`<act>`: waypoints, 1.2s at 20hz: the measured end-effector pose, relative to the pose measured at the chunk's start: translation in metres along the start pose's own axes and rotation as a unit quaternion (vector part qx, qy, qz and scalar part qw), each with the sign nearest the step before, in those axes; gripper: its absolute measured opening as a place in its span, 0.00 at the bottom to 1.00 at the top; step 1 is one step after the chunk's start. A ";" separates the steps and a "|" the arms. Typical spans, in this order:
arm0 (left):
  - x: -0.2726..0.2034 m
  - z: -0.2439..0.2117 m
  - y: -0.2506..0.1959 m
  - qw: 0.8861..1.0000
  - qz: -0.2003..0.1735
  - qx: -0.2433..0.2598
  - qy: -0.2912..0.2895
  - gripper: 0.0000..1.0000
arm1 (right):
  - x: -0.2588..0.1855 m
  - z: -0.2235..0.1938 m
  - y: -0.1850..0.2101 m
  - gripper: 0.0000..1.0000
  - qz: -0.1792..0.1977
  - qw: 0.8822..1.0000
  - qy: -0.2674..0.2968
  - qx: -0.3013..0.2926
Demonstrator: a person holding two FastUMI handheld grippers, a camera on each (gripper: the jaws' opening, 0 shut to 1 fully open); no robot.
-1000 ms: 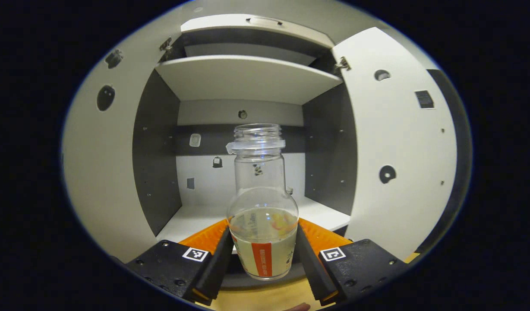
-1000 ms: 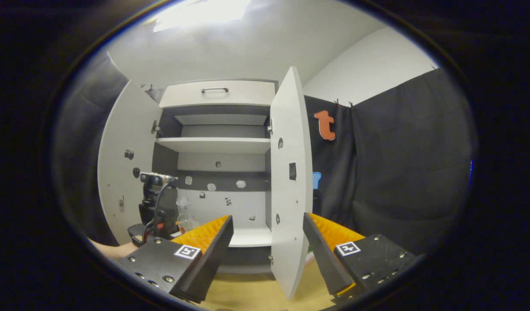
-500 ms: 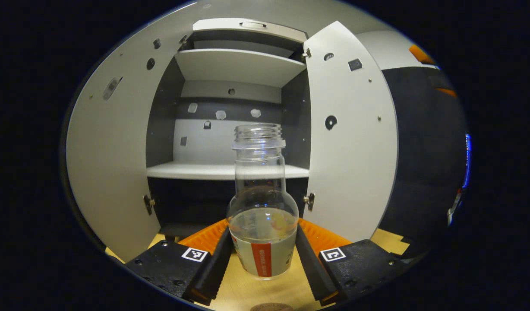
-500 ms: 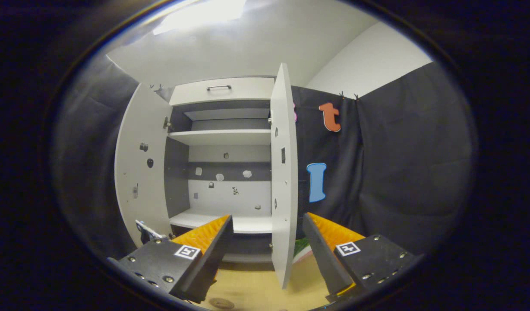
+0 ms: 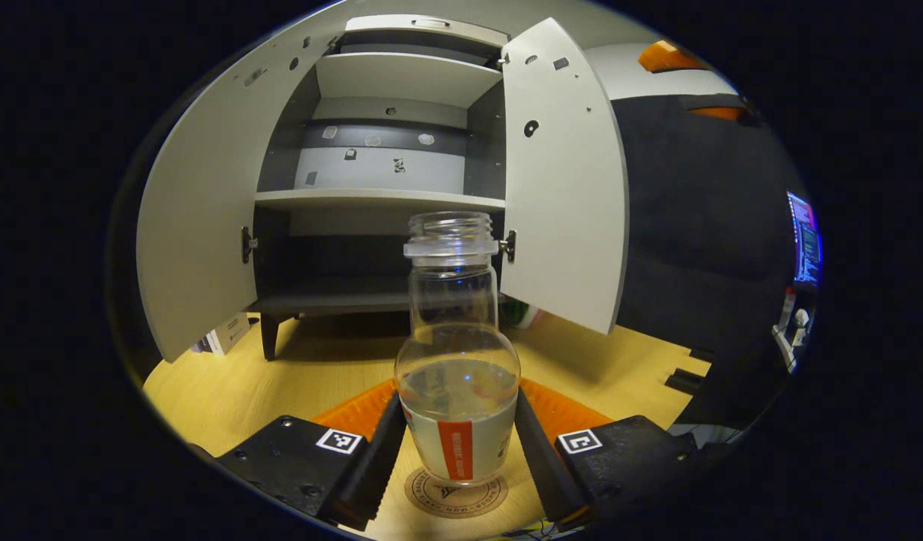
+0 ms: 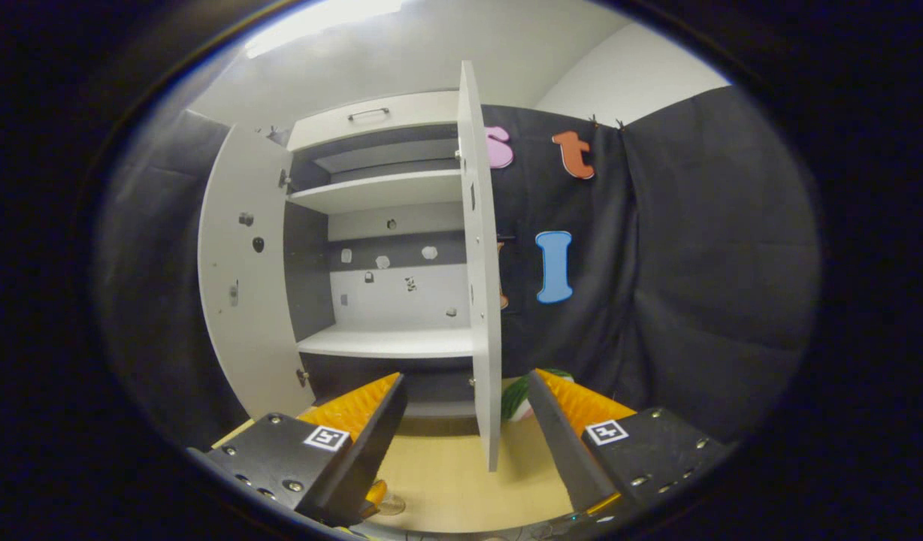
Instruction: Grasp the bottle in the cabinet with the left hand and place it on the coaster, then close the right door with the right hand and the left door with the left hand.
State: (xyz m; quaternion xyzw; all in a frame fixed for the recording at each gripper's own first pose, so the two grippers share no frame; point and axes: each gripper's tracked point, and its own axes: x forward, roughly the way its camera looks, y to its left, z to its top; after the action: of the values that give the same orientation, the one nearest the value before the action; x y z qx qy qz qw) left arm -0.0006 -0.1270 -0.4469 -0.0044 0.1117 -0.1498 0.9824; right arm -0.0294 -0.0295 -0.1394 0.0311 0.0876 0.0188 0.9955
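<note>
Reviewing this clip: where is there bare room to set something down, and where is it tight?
The wooden tabletop is bare between the cabinet legs and the left gripper, and again right of the bottle below the right door. The cabinet's middle shelf looks bare too. It is tight at the coaster, where the fingers flank the bottle.

One capless clear bottle [image 5: 458, 361] at lower centre of the left gripper view, over one round coaster [image 5: 455, 492]. One cabinet [image 5: 379, 158] at upper centre, with two open doors: left door [image 5: 198, 225], right door [image 5: 563, 173]. Two white shelves and one top drawer; perhaps seven small stickers on its back panel.
</note>
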 end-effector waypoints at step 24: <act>-0.034 0.077 -0.013 0.995 -0.034 0.092 -0.015 0.91 | -0.004 0.014 -0.060 0.98 -0.018 1.000 -0.009 0.002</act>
State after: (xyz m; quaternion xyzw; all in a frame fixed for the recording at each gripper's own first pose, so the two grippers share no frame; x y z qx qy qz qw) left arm -0.0189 -0.1318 -0.3639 0.0794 0.0824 -0.1930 0.9745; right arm -0.0287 -0.0908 -0.1294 0.0312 0.0793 0.0001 0.9964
